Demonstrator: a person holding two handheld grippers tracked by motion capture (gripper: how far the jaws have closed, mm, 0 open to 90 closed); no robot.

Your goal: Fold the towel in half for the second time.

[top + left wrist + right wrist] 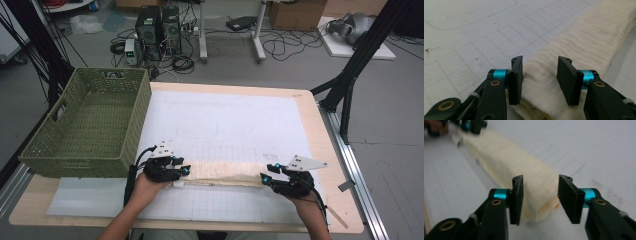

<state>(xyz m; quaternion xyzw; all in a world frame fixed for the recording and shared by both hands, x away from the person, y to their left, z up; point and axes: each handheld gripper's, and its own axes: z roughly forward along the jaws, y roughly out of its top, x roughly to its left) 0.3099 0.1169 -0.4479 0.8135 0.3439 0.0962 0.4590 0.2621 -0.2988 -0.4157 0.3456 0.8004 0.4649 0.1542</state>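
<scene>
A cream towel (pixel 225 173), folded into a long narrow strip, lies across the white gridded mat (pixel 225 125) near the table's front. My left gripper (pixel 184 169) is at its left end, open, with the jaws either side of the cloth (pixel 574 50). My right gripper (pixel 265 176) is at the right end, also open, its jaws straddling the towel's end (pixel 536 192). In the left gripper view the left gripper (pixel 539 80) has towel between its pads. In the right gripper view the right gripper (pixel 540 198) faces along the strip, and the other gripper (pixel 470 125) is at the far end.
A green woven basket (pixel 65 145) stands at the table's left, overhanging the mat's edge. The wooden table edge (pixel 325 150) runs close to the right gripper. Black frame legs, computers and cables are on the floor beyond the table.
</scene>
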